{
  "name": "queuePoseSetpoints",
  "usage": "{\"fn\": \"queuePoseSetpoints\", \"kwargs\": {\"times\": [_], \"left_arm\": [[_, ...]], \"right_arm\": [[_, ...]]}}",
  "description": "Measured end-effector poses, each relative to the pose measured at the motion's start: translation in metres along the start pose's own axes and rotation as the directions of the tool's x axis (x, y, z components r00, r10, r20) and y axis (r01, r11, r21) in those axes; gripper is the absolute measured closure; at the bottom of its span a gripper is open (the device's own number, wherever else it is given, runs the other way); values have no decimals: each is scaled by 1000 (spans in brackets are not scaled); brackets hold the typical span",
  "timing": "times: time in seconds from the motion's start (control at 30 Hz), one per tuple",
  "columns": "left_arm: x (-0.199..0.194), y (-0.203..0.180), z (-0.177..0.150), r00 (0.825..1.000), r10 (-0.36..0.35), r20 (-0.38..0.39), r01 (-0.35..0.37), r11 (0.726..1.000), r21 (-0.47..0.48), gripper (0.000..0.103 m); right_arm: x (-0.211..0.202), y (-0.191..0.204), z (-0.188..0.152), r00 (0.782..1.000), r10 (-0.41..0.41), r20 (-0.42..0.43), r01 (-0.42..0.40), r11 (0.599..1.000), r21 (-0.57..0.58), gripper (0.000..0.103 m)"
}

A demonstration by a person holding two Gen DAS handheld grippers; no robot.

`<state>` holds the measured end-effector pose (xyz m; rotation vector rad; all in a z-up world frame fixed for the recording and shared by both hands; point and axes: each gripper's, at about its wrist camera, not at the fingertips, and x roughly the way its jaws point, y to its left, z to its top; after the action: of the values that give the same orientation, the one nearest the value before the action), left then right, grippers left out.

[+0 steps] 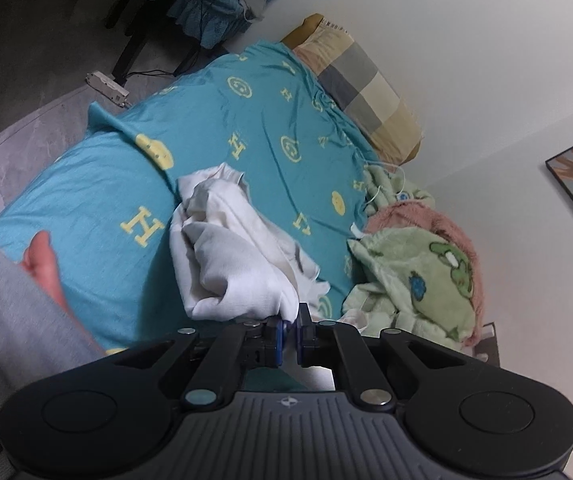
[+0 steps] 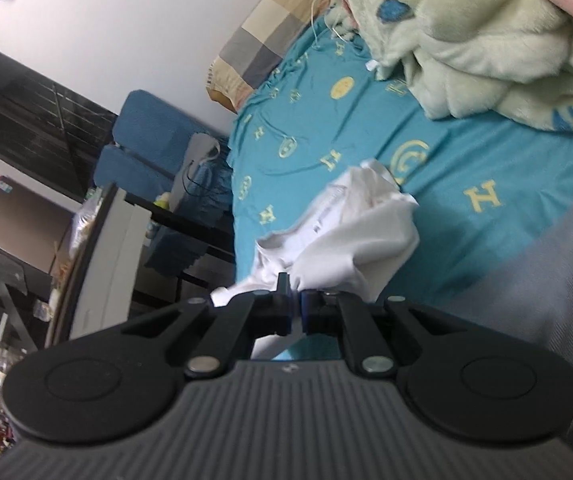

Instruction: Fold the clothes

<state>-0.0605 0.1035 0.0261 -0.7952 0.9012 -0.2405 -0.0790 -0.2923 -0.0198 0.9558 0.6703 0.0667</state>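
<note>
My left wrist camera sits right behind the left hand-held gripper [image 1: 291,322] and looks along its fingers, down and across the bed [image 1: 246,120] toward the white wall. It is close to the white cloth [image 1: 230,248]. My right wrist camera sits behind the right hand-held gripper [image 2: 294,300] and looks across the bed [image 2: 506,160] from the other side, tipped sideways. Both views share the bed, the white cloth [image 2: 362,236], the checked pillow [image 1: 362,84] [image 2: 262,44] and the green blanket [image 1: 414,280] [image 2: 486,48].
</note>
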Motion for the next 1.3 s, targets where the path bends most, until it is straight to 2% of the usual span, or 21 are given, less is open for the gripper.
{"fn": "queuePoseSetpoints", "kwargs": {"times": [0.13, 0.33, 0.53, 0.73, 0.87, 0.93, 1.0, 1.07, 1.1, 1.17, 1.2, 1.23, 1.27, 1.3], "left_arm": [[30, -11, 28, 1000, -2, 9, 3, 999, -42, 96], [112, -15, 78, 999, 45, 6, -45, 997, -61, 96], [210, -2, 124, 993, 120, -15, -120, 993, 7, 95], [290, 24, 142, 982, 184, -34, -179, 977, 118, 94], [315, 24, 137, 973, 228, -24, -217, 952, 214, 94], [314, 25, 134, 972, 233, -11, -225, 950, 215, 93], [312, 25, 131, 973, 231, 2, -226, 949, 220, 92], [308, 17, 126, 972, 234, 22, -231, 932, 281, 91], [307, 12, 123, 971, 235, 34, -234, 920, 313, 88], [301, 4, 116, 970, 235, 62, -241, 896, 374, 77], [298, -1, 112, 969, 232, 82, -245, 880, 406, 67], [294, -6, 108, 969, 224, 106, -248, 863, 439, 56], [289, -11, 104, 968, 214, 130, -250, 845, 473, 51], [285, -16, 99, 967, 203, 154, -254, 825, 505, 41]], "right_arm": [[30, 12, 28, 1000, -20, 10, 21, 1000, -12, 96], [109, 4, 73, 997, -73, -27, 74, 997, 21, 96], [193, -16, 104, 987, -143, -78, 145, 989, 20, 95], [266, -48, 119, 975, -177, -135, 179, 984, 6, 95], [289, -67, 120, 968, -194, -157, 198, 980, 10, 95], [292, -69, 120, 968, -190, -162, 194, 981, 9, 95], [292, -64, 119, 968, -195, -158, 193, 981, -31, 95], [291, -59, 117, 968, -202, -147, 192, 978, -79, 94], [289, -56, 115, 969, -204, -140, 192, 977, -97, 94], [284, -51, 111, 970, -208, -123, 190, 971, -142, 92], [280, -46, 110, 973, -201, -111, 180, 968, -176, 90], [276, -40, 108, 977, -190, -97, 166, 963, -212, 85], [272, -34, 107, 980, -178, -85, 152, 957, -247, 78], [269, -29, 105, 984, -161, -75, 135, 951, -277, 62]]}}
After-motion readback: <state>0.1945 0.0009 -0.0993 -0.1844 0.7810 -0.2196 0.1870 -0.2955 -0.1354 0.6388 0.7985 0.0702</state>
